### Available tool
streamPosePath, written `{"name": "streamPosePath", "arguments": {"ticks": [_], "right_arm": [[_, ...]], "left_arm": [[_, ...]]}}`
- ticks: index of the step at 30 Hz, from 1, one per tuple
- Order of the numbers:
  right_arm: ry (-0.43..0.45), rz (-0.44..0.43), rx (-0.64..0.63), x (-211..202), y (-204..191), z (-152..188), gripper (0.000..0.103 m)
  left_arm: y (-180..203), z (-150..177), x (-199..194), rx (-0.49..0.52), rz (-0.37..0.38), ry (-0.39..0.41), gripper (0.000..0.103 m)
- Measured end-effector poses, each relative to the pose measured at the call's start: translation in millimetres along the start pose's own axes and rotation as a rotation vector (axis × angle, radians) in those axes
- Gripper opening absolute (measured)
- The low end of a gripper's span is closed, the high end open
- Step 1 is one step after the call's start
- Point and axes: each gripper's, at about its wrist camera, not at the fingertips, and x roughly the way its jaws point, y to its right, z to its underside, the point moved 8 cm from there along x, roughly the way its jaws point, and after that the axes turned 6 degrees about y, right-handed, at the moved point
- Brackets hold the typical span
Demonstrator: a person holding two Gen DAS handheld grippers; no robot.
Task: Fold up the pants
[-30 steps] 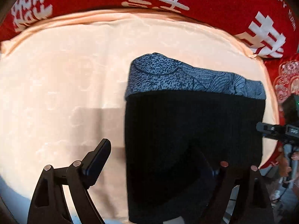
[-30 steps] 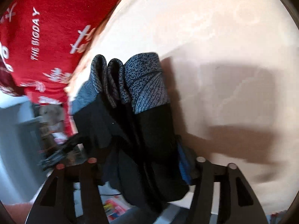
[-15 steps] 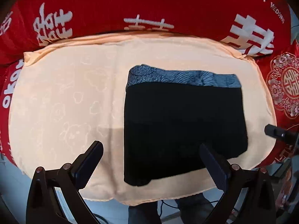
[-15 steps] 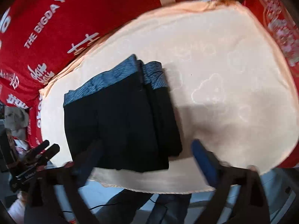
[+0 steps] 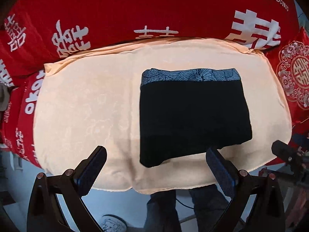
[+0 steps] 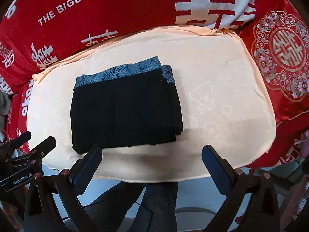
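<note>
The black pants (image 5: 193,118) lie folded into a flat rectangle on a peach cloth (image 5: 87,104), their blue-grey patterned waistband at the far edge. In the right wrist view the pants (image 6: 125,108) show stacked layers stepping off to the right. My left gripper (image 5: 156,152) hangs open well above the cloth, nothing between its fingers. My right gripper (image 6: 152,150) is open too and holds nothing. Both look straight down from high up. The right gripper's tip (image 5: 283,150) peeks in at the left view's right edge, and the left gripper's body (image 6: 21,154) shows at the right view's left edge.
A red bedspread (image 5: 154,13) with white characters and lettering surrounds the peach cloth. A red embroidered cushion (image 6: 283,50) lies to the right. Below the cloth's near edge are a pale floor and a person's dark trouser legs (image 6: 154,205).
Both grippers opened, let go of the pants and rose away. The pants, held bunched at the right gripper a second ago, now lie flat and folded on the cloth.
</note>
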Motion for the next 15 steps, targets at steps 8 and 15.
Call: {"name": "streamPosePath", "arguments": {"ticks": [8, 15], "right_arm": [[-0.010, 0.028, -0.024, -8, -8, 7, 0.103], [-0.003, 0.035, -0.038, -13, -16, 7, 0.103]], "left_arm": [[1, 11, -5, -0.016, 0.001, -0.040, 0.103], [4, 12, -10, 0.008, 0.011, -0.046, 0.103]]}}
